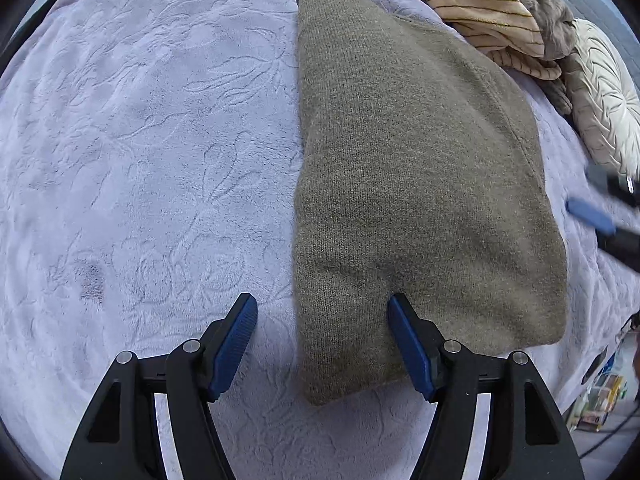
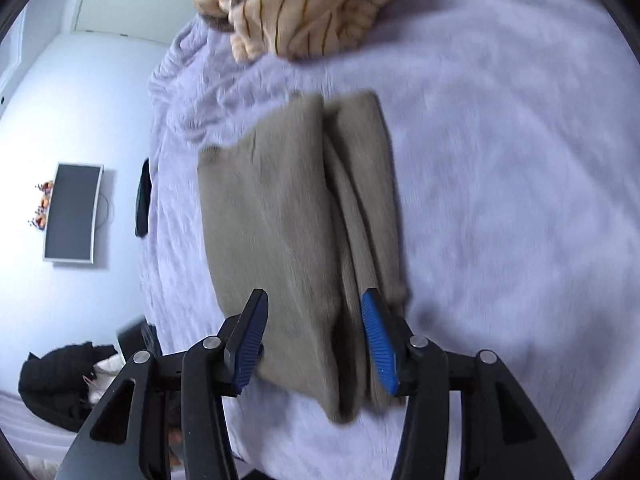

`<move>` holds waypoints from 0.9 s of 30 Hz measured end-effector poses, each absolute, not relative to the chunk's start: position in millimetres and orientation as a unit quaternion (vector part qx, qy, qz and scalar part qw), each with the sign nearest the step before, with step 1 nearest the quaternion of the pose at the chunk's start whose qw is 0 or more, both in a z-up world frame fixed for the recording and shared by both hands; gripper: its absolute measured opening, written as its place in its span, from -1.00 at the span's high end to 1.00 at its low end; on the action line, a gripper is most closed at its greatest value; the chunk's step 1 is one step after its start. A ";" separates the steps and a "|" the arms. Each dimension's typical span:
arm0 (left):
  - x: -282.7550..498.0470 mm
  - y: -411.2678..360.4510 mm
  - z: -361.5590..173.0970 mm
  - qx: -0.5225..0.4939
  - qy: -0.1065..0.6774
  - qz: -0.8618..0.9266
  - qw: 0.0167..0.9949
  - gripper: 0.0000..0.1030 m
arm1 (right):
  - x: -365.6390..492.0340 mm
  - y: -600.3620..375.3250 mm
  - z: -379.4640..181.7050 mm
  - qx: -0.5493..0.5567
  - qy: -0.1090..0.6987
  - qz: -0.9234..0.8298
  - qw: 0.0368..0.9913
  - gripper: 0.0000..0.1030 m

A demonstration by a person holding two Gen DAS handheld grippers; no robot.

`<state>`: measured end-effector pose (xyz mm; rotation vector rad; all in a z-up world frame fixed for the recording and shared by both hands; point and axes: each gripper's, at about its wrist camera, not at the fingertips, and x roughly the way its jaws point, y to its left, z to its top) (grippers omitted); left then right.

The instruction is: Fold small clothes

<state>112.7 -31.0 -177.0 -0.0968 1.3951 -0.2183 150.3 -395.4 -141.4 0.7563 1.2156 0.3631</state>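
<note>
An olive-green knit garment [image 1: 420,168] lies folded flat on the lilac blanket [image 1: 140,140]. My left gripper [image 1: 322,308] points down over its near left corner, open. One fingertip is over the blanket and the other rests on the knit, so the garment's left edge runs between them. In the right wrist view the same garment [image 2: 272,208] shows a doubled fold along its right side. My right gripper [image 2: 314,312] hovers over its near end, jaws apart, with the cloth beneath them and not pinched. That gripper's blue pads [image 1: 592,216] also show blurred at the right edge of the left wrist view.
A heap of beige striped fabric [image 1: 480,4] and grey plush [image 1: 548,12] lies beyond the garment, beside a cream pillow [image 1: 608,96]. Past the bed's left edge are a monitor [image 2: 72,212] and dark clothing [image 2: 56,384] on the floor.
</note>
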 end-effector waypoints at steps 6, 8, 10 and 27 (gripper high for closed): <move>109.9 -40.7 -179.3 -0.037 0.636 -0.097 0.765 -0.34 | 221.5 -378.3 -156.9 0.347 0.556 0.181 0.734 -0.03; 109.9 -41.0 -179.9 -0.040 0.637 -0.094 0.764 -0.34 | 237.1 -368.2 -166.2 0.347 0.566 0.183 0.725 0.12; 107.7 -42.9 -177.3 -0.042 0.636 -0.093 0.765 -0.34 | 240.7 -365.1 -165.6 0.345 0.573 0.183 0.721 0.78; 135.9 -34.5 -124.2 -0.040 0.572 -0.097 0.813 -0.34 | 205.3 -399.8 -154.5 0.279 0.570 0.094 0.767 0.16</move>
